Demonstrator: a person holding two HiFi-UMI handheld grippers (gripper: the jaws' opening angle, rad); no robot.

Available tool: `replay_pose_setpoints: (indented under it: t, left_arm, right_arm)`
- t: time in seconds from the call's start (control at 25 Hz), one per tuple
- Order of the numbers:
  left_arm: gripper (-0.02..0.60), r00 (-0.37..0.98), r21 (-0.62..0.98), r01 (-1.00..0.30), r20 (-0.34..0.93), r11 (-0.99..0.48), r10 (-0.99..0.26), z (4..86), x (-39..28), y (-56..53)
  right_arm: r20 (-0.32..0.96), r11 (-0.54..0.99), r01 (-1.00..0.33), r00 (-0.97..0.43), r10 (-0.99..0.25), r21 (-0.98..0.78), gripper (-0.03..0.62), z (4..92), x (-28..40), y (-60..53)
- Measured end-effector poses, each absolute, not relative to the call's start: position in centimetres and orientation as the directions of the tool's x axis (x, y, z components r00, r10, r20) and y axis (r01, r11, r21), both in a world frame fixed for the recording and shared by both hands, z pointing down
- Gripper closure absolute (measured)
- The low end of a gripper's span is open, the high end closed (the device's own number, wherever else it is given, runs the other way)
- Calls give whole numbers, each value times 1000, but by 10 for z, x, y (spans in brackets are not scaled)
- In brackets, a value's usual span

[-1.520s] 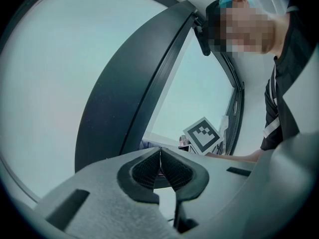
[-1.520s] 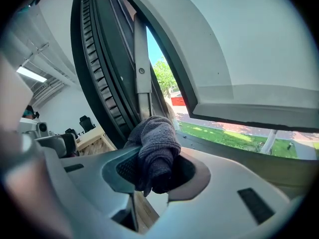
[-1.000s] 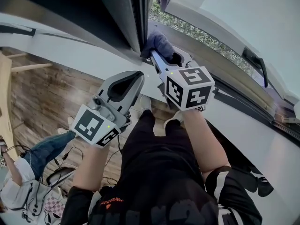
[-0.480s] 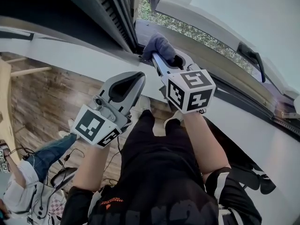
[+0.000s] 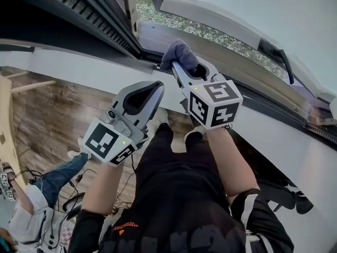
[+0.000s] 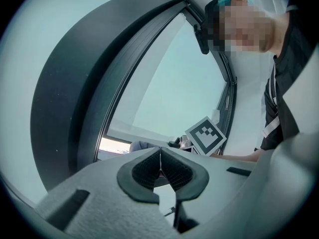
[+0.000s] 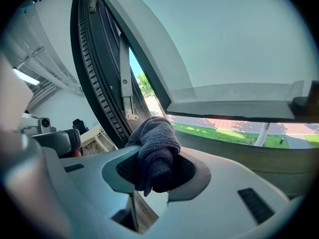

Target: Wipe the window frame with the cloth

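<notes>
My right gripper point(image 5: 185, 67) is shut on a dark blue-grey cloth point(image 5: 179, 54), which bunches out past its jaws against the bottom corner of the dark window frame point(image 5: 105, 20). In the right gripper view the cloth point(image 7: 155, 148) fills the jaws, with the ribbed dark frame point(image 7: 94, 73) just behind it. The open sash point(image 5: 247, 30) swings outward on the right. My left gripper point(image 5: 152, 88) hangs lower, below the white sill point(image 5: 79, 67), shut and holding nothing; its jaws point(image 6: 160, 158) meet in the left gripper view.
A black window handle point(image 5: 276, 54) sits on the open sash. A metal hinge stay point(image 7: 125, 78) runs down the frame's corner. Grass point(image 5: 210, 33) lies outside. A seated person point(image 5: 31, 204) and cables are on the wooden floor at lower left.
The right gripper with the cloth has shifted slightly along the frame's bottom corner, and the head view has swung so more of the frame shows at left. The left gripper stays put.
</notes>
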State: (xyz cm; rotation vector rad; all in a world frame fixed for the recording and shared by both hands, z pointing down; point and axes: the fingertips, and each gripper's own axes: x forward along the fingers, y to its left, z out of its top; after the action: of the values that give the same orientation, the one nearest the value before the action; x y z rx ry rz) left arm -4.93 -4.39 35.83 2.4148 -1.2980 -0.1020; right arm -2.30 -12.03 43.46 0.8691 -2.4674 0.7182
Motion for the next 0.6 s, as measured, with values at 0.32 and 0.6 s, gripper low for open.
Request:
replay_pose_setpoints:
  t: [0.32, 0.6]
  left_arm:
    - [560, 589, 367, -776, 126, -514, -799, 356, -31, -47]
    - [561, 605, 359, -767, 128, -532, -785, 353, -13, -49]
  right_arm:
    - [536, 653, -682, -705, -465, -330, 474, 434, -1, -121]
    - [534, 638, -694, -696, -479, -332, 474, 433, 19, -121]
